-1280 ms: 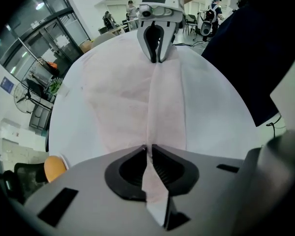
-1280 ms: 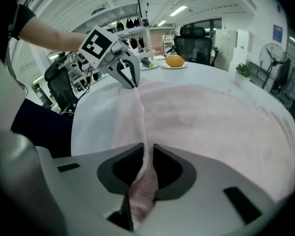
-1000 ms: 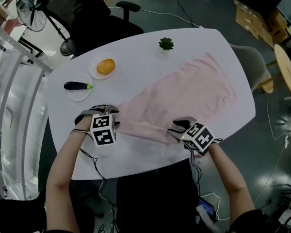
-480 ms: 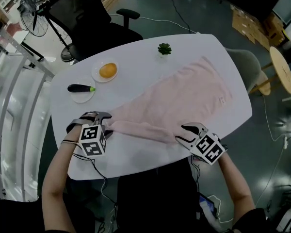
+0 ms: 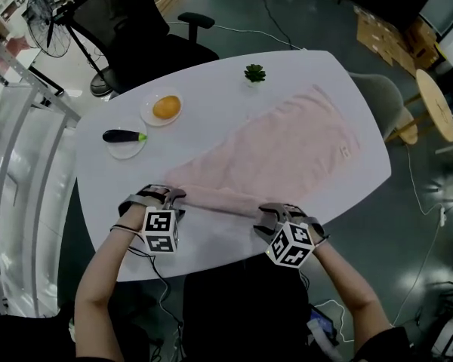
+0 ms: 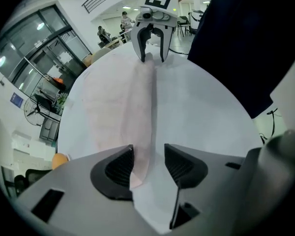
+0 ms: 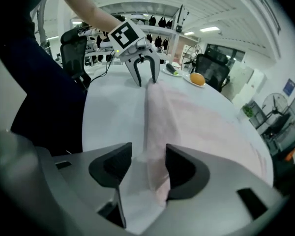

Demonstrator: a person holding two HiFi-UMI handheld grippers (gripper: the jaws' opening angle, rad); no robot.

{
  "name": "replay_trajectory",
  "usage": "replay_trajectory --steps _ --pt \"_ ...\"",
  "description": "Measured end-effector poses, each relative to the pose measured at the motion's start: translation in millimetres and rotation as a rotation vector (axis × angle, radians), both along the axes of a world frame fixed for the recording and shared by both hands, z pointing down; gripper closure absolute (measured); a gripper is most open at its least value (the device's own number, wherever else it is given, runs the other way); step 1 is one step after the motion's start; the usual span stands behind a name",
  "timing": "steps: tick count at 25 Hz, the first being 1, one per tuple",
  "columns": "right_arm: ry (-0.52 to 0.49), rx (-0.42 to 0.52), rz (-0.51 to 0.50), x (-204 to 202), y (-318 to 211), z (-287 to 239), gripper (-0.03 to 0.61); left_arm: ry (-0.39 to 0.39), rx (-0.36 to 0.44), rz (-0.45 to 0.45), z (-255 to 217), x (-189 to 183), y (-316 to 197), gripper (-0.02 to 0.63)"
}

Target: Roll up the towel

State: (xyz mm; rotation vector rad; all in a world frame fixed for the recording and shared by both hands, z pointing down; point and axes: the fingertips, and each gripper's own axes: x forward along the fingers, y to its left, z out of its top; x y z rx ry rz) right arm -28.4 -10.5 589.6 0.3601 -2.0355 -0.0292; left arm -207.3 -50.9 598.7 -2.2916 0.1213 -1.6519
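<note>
On the white oval surface (image 5: pixel 204 81) the pale pink cloth towel (image 5: pixel 287 145) lies spread with its near edge rolled, each end between unclamped jaws, the left tool (image 5: pixel 163 195) just narrowing, the right tool (image 5: pixel 275 212) just widening, seemingly so both can turn the roll evenly.

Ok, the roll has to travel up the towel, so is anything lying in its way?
Nothing visible does. The towel ahead of the roll lies bare; the small plant, the orange and the eggplant all sit beside it on the table.
</note>
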Motion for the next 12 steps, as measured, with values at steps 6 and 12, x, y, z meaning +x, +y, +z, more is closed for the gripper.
replay_trajectory --steps 6,12 --pt "0.006 -0.012 0.050 7 -1 15 0.362 -0.052 0.042 0.032 6 -5 -17 0.456" --pt "0.082 0.096 -0.007 18 -11 13 0.470 -0.086 0.146 0.018 3 -2 -32 0.565"
